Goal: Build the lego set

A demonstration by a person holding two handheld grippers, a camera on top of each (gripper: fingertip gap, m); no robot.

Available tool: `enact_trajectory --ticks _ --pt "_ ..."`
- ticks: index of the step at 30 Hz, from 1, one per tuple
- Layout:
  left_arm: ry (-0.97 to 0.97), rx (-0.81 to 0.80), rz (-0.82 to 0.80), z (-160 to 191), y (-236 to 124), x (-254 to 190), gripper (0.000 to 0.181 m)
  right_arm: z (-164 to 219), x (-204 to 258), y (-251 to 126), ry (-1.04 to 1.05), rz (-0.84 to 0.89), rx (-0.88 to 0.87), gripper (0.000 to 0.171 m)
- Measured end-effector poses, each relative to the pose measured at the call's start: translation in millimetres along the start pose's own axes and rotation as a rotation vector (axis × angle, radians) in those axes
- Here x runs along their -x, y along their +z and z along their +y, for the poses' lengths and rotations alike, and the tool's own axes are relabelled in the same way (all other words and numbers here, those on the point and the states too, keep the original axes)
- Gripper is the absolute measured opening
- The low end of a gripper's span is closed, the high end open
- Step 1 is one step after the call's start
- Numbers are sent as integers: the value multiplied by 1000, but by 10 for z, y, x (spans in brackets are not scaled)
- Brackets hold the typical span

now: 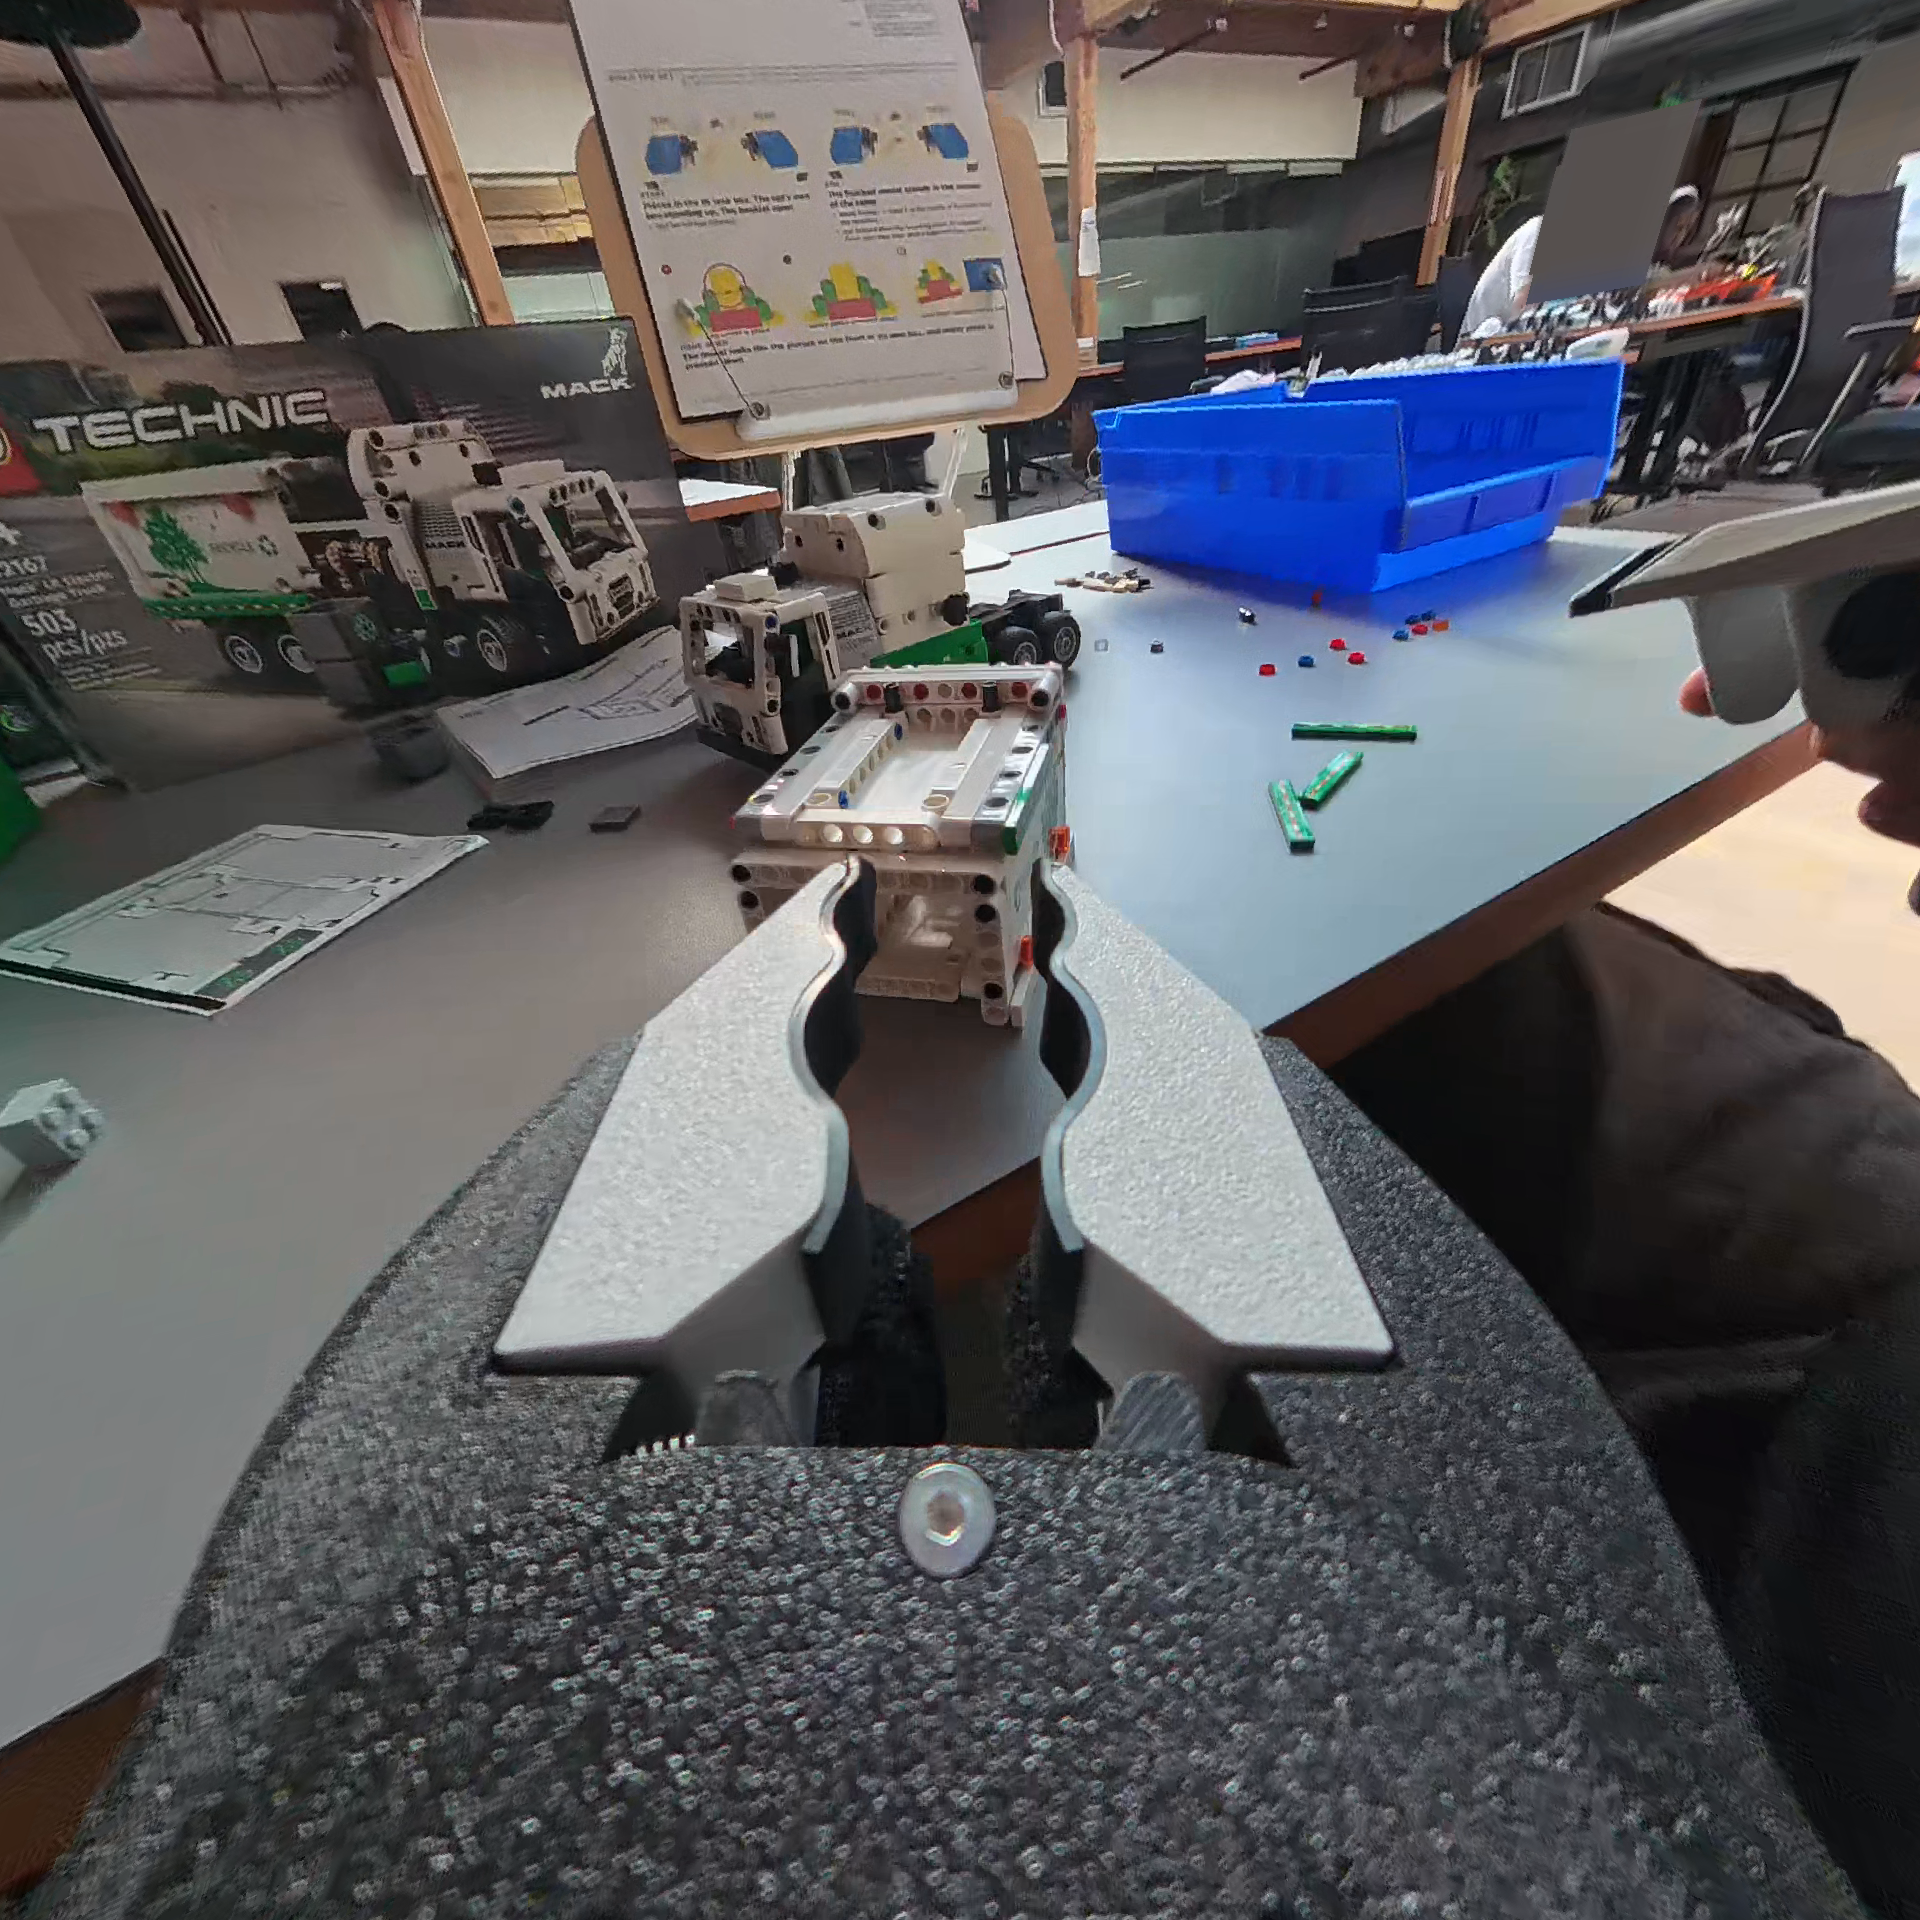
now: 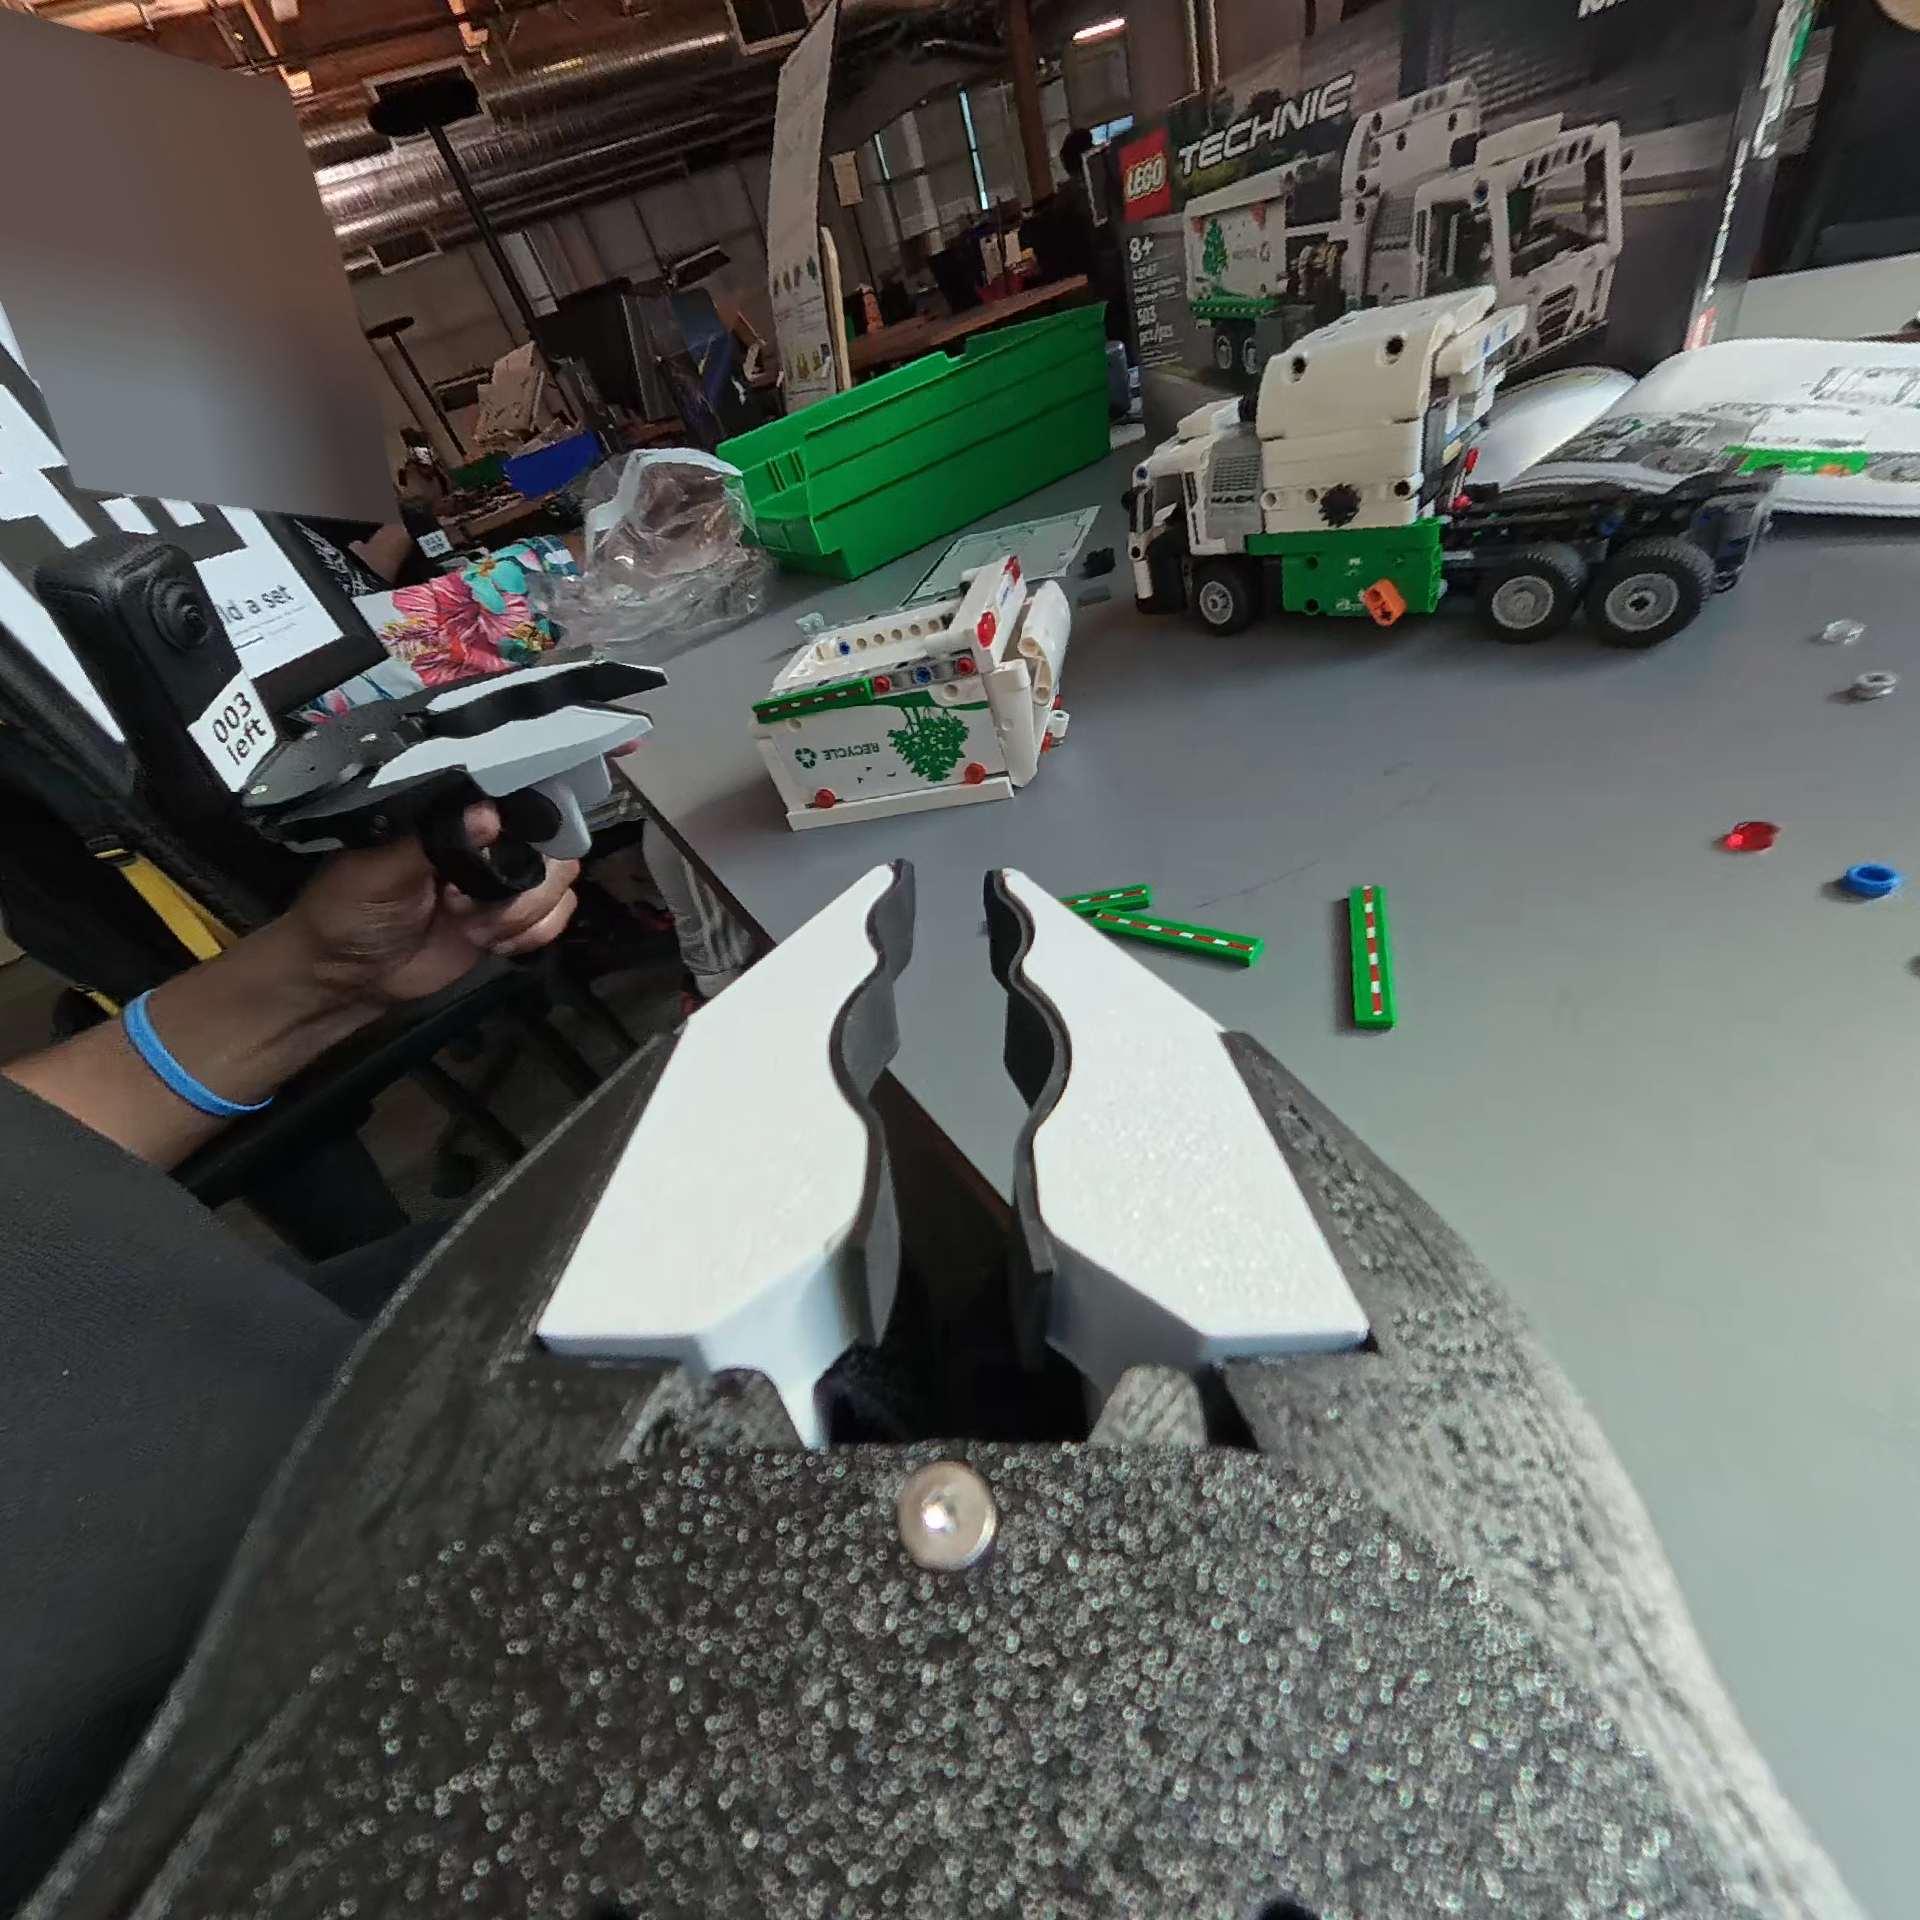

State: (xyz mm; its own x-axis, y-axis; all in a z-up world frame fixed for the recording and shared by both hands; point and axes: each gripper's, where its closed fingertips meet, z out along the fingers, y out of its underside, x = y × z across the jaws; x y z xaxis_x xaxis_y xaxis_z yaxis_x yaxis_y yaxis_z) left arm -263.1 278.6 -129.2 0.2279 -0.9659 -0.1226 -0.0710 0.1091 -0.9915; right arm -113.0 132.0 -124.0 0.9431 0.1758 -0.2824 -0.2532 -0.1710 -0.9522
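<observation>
The white garbage-body module (image 1: 902, 821) with green print lies on its side on the grey table (image 1: 1195, 883), near the front edge. My left gripper (image 1: 945, 896) is open and empty, its tips just short of the module. In the right wrist view the module (image 2: 904, 727) lies ahead, with the left gripper (image 2: 642, 704) off its left end, apart from it. My right gripper (image 2: 948, 883) is open by a narrow gap and empty above the table. Three green strips (image 2: 1184, 935) lie just right of its tips. The truck chassis with white cab (image 2: 1403, 499) stands behind.
A blue bin (image 1: 1351, 468) stands at the back right, and a green bin (image 2: 935, 447) behind the module. The set's box (image 1: 312, 540), an open booklet (image 2: 1714, 426) and a sheet (image 1: 229, 914) lie around. Small red and blue studs (image 2: 1751, 834) are scattered. The right gripper (image 1: 1584, 603) shows in the left wrist view. About 20 centimeters separates my left fingertips from my right. The module (image 2: 904, 727) lies some 10 centimeters from my left tips, 15 centimeters from my right tips. My right gripper's tips are some 25 centimeters from the truck chassis with white cab (image 2: 1403, 499).
</observation>
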Motion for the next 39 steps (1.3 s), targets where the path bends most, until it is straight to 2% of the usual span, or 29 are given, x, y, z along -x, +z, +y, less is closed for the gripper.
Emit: enact_trajectory --ticks 1,4,11,14,19,27,33,39 --pt "-41 -13 7 -29 17 45 28 -45 -38 5 -16 24 -2 13" --pt "-117 -20 13 -151 99 232 28 -207 -205 20 -58 87 33 14" --pt "-90 33 -73 -359 377 981 28 -748 -991 43 -123 255 34 14" --pt "-88 78 -88 -271 574 1167 27 -818 -1274 99 -104 270 33 14" --pt "-86 143 -91 -101 784 1234 28 -764 -1604 158 -125 314 77 13" --pt "-99 169 -67 -48 867 1256 28 -742 -1667 282 -74 243 57 13" --pt "-72 197 -58 -9 895 1221 28 -673 -1687 305 -118 276 36 11" --pt "-73 181 -65 -32 891 1240 25 -759 -1687 249 -147 286 -21 9"
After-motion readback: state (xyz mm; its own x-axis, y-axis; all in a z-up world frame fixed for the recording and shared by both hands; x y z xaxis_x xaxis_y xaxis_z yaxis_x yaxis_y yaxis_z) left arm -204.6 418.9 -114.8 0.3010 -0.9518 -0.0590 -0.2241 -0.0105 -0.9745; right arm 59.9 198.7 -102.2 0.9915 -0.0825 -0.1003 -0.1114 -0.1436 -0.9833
